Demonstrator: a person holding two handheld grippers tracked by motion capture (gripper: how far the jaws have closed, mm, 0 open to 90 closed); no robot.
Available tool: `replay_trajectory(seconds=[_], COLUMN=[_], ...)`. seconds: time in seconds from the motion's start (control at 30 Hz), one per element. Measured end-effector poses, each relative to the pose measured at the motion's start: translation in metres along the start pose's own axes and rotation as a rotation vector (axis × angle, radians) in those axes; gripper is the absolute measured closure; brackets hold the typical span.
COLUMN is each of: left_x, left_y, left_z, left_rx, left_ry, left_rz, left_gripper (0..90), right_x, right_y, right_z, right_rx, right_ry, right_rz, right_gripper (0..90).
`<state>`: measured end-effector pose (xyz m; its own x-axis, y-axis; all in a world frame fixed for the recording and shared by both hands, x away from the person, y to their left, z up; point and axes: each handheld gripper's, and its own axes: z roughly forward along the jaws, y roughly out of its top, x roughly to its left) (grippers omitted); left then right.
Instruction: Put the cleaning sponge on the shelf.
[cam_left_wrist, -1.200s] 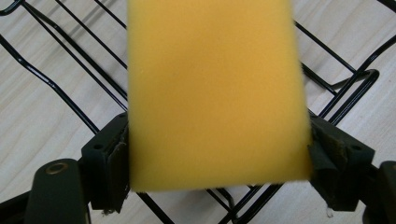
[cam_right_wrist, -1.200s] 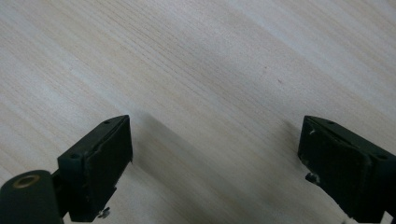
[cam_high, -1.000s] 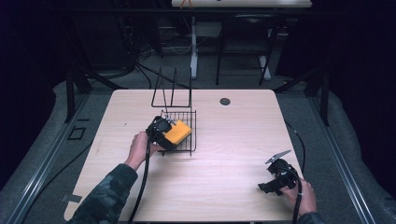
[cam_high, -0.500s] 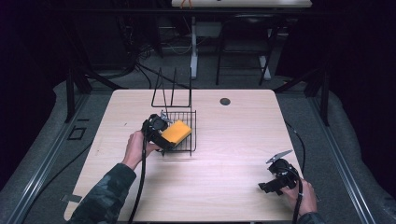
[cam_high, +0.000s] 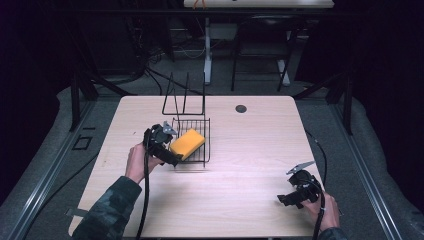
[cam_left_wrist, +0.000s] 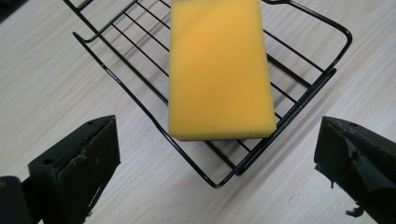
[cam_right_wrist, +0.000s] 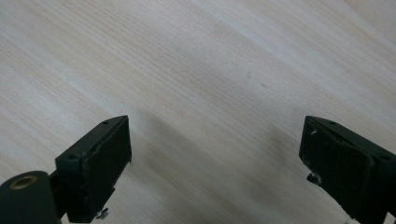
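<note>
Left gripper view: my left hand-held gripper (cam_left_wrist: 217, 186) gapes open just short of the wire basket (cam_left_wrist: 299, 100), leaving the yellow sponge (cam_left_wrist: 217, 70) lying flat inside; my right hand-held gripper (cam_right_wrist: 215, 172) idles open, well away.

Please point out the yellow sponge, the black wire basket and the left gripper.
yellow rectangular sponge (cam_left_wrist: 218, 70), left gripper view, middle of its top face.
black wire basket (cam_left_wrist: 343, 32), left gripper view, rim corner.
left gripper (cam_high: 169, 147), high view, between its fingertips.

One yellow sponge (cam_high: 187, 144), one black wire basket (cam_high: 199, 156), one upright wire rack (cam_high: 183, 102). Two grippers: left (cam_high: 169, 145), right (cam_high: 292, 192), each with two fingers (cam_left_wrist: 79, 163). One wooden surface (cam_high: 250, 145), one dark round hole (cam_high: 241, 108).
</note>
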<state>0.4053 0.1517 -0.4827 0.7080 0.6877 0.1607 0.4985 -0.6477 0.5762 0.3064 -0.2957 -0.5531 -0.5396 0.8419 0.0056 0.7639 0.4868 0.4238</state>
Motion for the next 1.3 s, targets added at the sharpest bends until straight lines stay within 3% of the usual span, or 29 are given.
replay_trajectory(seconds=[0.2,0.5,0.63,1.07,1.17,1.3], left_x=[-0.006,-0.008,-0.010,-0.014,-0.016,-0.017], left_y=[-0.011,-0.035,-0.050,-0.093,-0.102,-0.103], left_z=[-0.011,-0.026,-0.030,-0.024,-0.020,-0.013], left_rx=[-0.008,-0.016,0.004,0.088,0.113,0.135], left_ry=[0.019,0.038,0.042,0.001,-0.026,-0.030], left_rz=[0.016,-0.008,-0.018,-0.066,-0.068,-0.064], left_gripper=[0.4,0.3,0.3,0.2,0.3,0.3], right_x=[0.000,0.000,0.001,0.001,0.001,0.001], right_y=[-0.001,-0.001,-0.001,-0.002,-0.002,-0.002], right_z=[-0.001,-0.002,-0.001,0.000,0.000,0.000], right_rx=[-0.020,-0.030,-0.021,-0.015,-0.007,-0.011], right_ry=[-0.008,-0.024,-0.020,-0.027,-0.026,-0.032], right_rz=[0.015,0.016,0.011,0.006,0.006,-0.002], right_gripper=[6.7,4.8,5.1,5.3,5.5,5.8])
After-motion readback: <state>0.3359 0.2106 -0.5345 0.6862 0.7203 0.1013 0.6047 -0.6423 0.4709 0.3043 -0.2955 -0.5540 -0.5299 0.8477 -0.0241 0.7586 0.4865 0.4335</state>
